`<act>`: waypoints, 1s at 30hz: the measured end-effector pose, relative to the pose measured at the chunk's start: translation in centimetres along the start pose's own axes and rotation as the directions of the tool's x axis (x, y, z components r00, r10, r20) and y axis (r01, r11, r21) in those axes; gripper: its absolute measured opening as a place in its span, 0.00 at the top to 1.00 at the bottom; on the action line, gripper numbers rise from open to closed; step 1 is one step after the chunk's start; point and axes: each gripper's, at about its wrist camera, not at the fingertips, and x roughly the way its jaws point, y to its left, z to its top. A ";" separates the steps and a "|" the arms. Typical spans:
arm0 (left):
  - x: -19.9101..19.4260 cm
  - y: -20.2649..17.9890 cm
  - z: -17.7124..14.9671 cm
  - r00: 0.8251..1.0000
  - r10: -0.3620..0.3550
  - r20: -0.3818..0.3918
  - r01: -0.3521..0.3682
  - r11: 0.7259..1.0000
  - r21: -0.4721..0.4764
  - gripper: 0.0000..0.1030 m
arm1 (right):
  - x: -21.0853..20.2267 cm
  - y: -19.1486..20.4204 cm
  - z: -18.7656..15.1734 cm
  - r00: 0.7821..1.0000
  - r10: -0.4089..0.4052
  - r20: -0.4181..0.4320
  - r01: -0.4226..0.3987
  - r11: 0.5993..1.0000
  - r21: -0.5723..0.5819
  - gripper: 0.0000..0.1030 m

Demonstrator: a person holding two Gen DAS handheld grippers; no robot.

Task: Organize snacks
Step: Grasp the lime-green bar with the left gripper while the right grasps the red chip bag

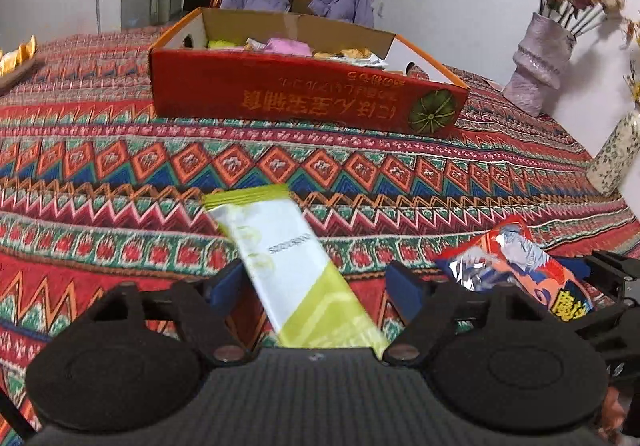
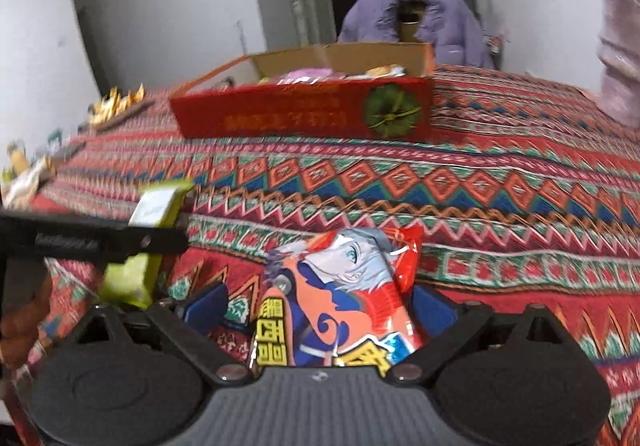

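Observation:
My left gripper (image 1: pixel 316 286) is open, its blue-padded fingers astride a long green and white snack packet (image 1: pixel 292 270) that lies between them without pad contact; the packet also shows in the right wrist view (image 2: pixel 154 213). My right gripper (image 2: pixel 320 306) is open around a red and orange cartoon-print snack bag (image 2: pixel 344 294), also seen in the left wrist view (image 1: pixel 516 266). A red cardboard box (image 1: pixel 304 97), open on top, holds several snacks at the far side of the table; it also shows in the right wrist view (image 2: pixel 304 109).
A patterned red tablecloth (image 1: pixel 120 165) covers the table. A lilac vase with pink flowers (image 1: pixel 540 61) and a speckled vase (image 1: pixel 616 153) stand at the right. Yellow wrapped snacks (image 2: pixel 116 103) lie at the far left. A purple jacket on a chair (image 2: pixel 416 21) is behind the box.

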 end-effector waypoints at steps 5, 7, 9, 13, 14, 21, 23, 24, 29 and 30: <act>0.2 -1.2 -0.6 1.000 -0.007 0.026 0.006 0.998 0.059 0.46 | -0.5 0.1 -0.1 0.999 -0.040 -0.019 0.039 0.998 -0.044 0.16; 0.1 -1.3 -0.7 1.000 -0.007 0.028 0.005 0.998 0.066 0.47 | -1.2 -0.5 -0.4 0.999 -0.042 -0.029 0.041 0.999 -0.033 0.17; -0.1 -1.2 -0.9 1.000 0.002 0.029 -0.004 0.998 0.062 0.57 | -1.7 -1.0 -0.8 0.999 -0.038 -0.027 0.037 0.999 -0.026 0.22; -1.4 -0.6 -1.0 0.999 -0.031 0.015 0.031 0.999 0.019 0.61 | -2.6 -1.0 -0.9 0.999 -0.032 -0.019 0.032 0.999 0.002 0.36; -2.0 -0.6 -1.1 0.999 -0.033 0.021 0.033 0.999 0.014 0.62 | -2.9 -0.8 -0.9 0.999 -0.030 -0.014 0.030 1.000 0.003 0.36; -7.2 -0.5 -2.8 0.995 -0.007 0.099 0.003 0.999 0.041 0.62 | -5.8 1.1 -1.5 0.998 -0.029 0.050 0.030 0.999 -0.022 0.36; -8.6 -0.4 -3.4 0.993 -0.002 0.116 -0.003 0.999 0.043 0.62 | -7.0 1.8 -1.7 0.997 -0.028 0.076 0.030 0.999 -0.032 0.36; -9.2 -0.4 -3.8 0.992 0.002 0.125 -0.007 0.999 0.043 0.62 | -7.6 2.1 -1.9 0.996 -0.027 0.087 0.030 0.999 -0.035 0.36; -12.4 -0.3 -5.2 0.987 -0.001 0.161 -0.006 0.999 0.042 0.62 | -10.5 3.4 -2.8 0.990 -0.032 0.140 0.036 0.999 -0.029 0.36; -13.2 -0.2 -5.5 0.985 -0.001 0.174 -0.007 0.999 0.044 0.62 | -10.9 3.6 -3.0 0.988 -0.030 0.148 0.035 0.999 -0.027 0.36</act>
